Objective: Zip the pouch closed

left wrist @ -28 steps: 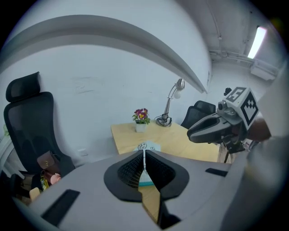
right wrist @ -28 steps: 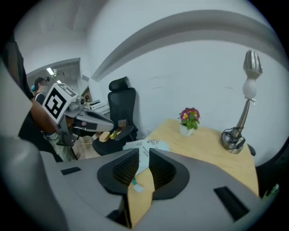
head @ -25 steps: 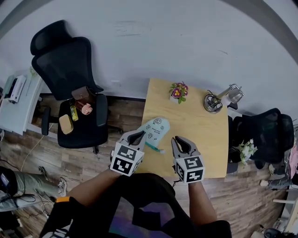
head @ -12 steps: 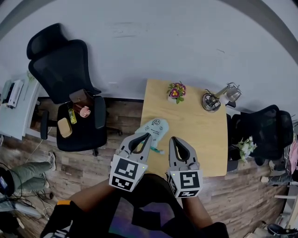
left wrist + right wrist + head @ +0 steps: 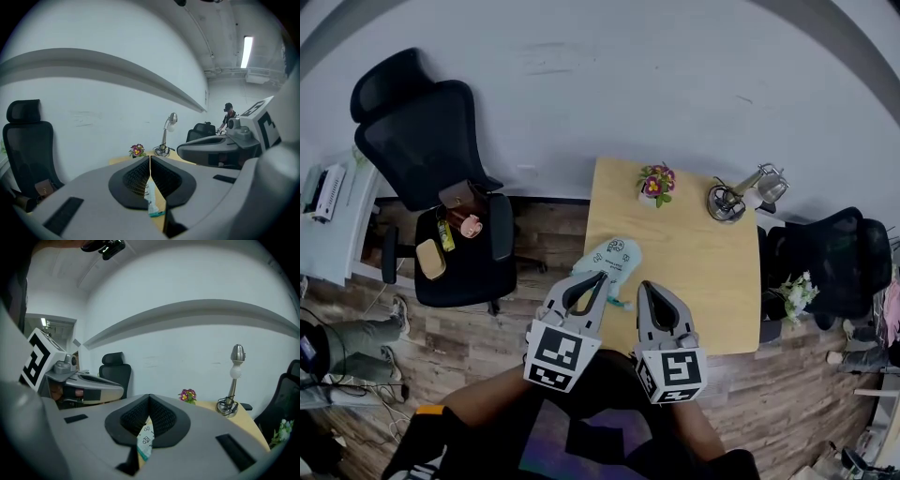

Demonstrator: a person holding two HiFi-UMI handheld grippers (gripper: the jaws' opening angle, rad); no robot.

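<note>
A pale teal pouch [image 5: 616, 260] with a teal zip edge lies at the near left of the wooden table [image 5: 703, 272]. My left gripper [image 5: 602, 275] hovers over the pouch's near end, jaws shut with nothing between them. My right gripper [image 5: 643, 284] hangs just right of the pouch, also shut and empty. In the left gripper view the fingertips meet at the left gripper [image 5: 149, 157], and the pouch [image 5: 151, 200] shows below through the gap behind them. The right gripper view shows the same: the right gripper [image 5: 149, 396] with its tips together, the pouch [image 5: 145, 441] beneath.
A small flower pot [image 5: 655, 183] and a desk lamp [image 5: 737, 200] stand at the table's far edge. A black office chair [image 5: 441, 178] with small items on its seat is left of the table, another chair [image 5: 827, 262] at the right. A person [image 5: 228, 112] stands far off.
Both grippers have drawn back toward me and closer together. The left one has swung right over the pouch's near end. The pouch has not moved.
</note>
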